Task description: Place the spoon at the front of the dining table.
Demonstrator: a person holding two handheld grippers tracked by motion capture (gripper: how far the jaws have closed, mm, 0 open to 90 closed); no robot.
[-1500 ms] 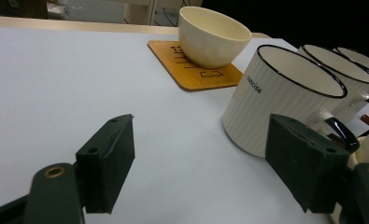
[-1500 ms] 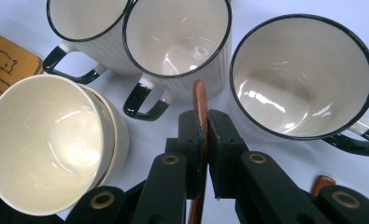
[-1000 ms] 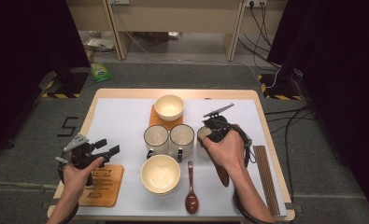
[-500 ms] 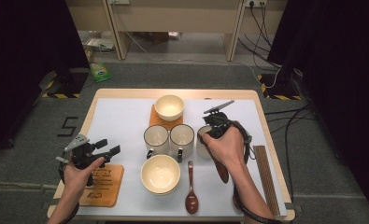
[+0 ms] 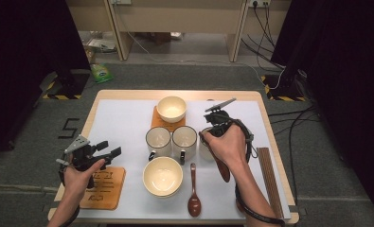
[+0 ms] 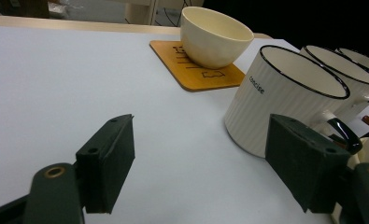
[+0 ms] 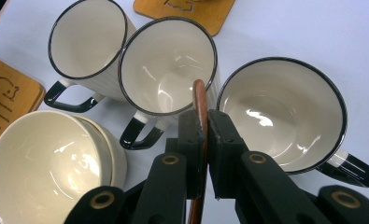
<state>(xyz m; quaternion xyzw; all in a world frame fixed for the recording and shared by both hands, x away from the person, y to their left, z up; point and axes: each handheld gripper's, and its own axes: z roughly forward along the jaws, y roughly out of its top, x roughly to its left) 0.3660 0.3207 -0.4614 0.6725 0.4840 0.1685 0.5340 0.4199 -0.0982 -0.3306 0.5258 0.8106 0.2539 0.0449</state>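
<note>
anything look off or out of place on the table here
Nothing spilled, tipped or broken. The three mugs stand upright and empty, and a small bowl sits squarely on its coaster. The right gripper is shut on a wooden spoon, which rises between its jaws above the mugs.

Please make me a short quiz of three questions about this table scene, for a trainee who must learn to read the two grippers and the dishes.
1. True or false: the left gripper is shut.
2. What does the right gripper clamp between its jaws? A: a mug handle. B: the brown spoon. C: a napkin.
3. Fill in: in the left gripper view, the far bowl stands on a wooden ____.

Key: 1 false, its jaws stand wide apart. 2 B. 3 coaster.
</note>
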